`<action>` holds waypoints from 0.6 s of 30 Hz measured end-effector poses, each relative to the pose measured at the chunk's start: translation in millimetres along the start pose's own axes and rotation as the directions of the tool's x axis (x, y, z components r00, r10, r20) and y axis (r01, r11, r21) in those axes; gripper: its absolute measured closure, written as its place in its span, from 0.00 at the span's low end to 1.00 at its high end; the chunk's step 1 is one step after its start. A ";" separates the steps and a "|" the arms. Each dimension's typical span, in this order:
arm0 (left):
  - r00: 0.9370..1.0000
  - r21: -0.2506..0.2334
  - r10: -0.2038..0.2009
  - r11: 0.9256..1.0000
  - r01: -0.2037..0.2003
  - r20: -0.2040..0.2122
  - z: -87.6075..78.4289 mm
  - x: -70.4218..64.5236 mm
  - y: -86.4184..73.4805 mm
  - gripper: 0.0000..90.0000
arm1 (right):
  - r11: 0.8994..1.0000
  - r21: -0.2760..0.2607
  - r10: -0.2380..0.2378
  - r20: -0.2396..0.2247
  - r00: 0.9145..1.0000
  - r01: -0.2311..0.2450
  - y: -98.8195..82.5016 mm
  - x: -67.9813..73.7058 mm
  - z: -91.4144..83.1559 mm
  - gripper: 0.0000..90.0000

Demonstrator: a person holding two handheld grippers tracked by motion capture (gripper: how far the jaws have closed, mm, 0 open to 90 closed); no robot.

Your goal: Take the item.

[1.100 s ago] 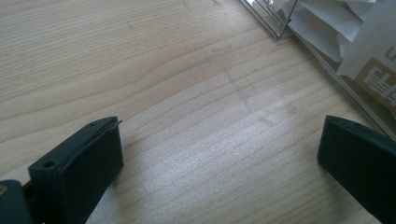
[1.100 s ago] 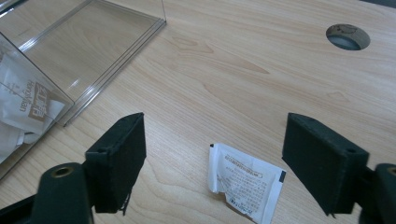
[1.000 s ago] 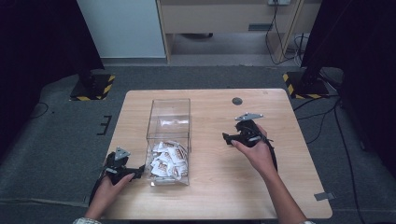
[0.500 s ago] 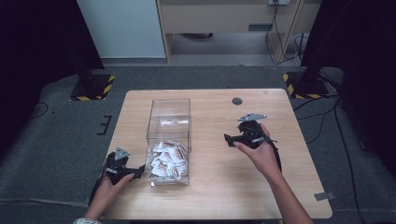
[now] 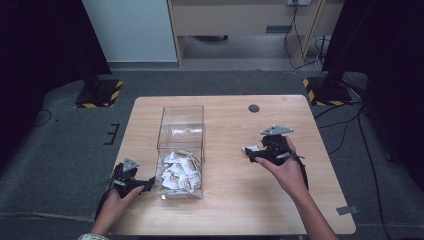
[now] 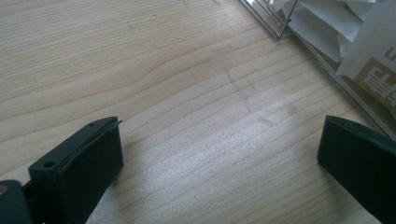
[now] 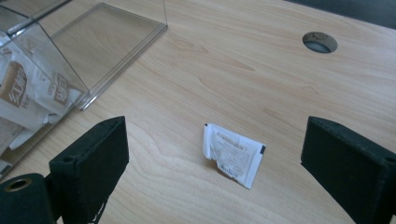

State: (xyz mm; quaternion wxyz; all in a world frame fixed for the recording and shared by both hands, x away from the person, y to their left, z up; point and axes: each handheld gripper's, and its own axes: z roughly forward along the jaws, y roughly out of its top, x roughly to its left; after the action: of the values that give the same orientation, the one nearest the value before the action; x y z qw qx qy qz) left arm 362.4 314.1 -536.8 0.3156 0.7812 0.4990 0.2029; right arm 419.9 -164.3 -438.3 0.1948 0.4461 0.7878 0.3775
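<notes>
Your right gripper [image 7: 212,158] has just been opening, jaws wide with nothing clamped; the white paper sachet [image 7: 232,155] lies flat on the wooden table [image 7: 261,79] just ahead between them, long axis slanting across the gap. Your left gripper [image 6: 219,158] rests released beside the clear plastic box [image 5: 181,150] of sachets; the right is nearer.

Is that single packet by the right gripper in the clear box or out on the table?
Out. The packet lies on bare table, apart from the clear box, between the right gripper's open jaws, untouched.
</notes>
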 end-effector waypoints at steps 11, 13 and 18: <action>1.000 -0.001 -0.001 1.000 0.001 0.000 0.0 -0.3 -0.2 0.00 | 1.000 0.028 -0.001 0.012 1.000 0.001 -30.9 -1.7 -5.0 0.08; 1.000 -0.001 -0.001 1.000 0.001 0.000 0.0 -0.3 -0.2 0.00 | 0.999 0.033 0.010 0.010 1.000 -0.011 -36.9 -1.4 -5.7 0.08; 1.000 -0.001 -0.001 1.000 0.001 0.000 -0.1 -0.3 -0.2 0.00 | 0.999 0.050 0.011 0.005 1.000 -0.011 -52.9 -0.8 -6.2 0.08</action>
State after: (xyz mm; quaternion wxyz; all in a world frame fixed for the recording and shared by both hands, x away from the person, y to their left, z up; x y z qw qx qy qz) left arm 362.0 313.9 -536.9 0.3159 0.7808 0.4993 0.2030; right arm 386.8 -184.4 -475.0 0.1832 0.4560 0.7940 0.3580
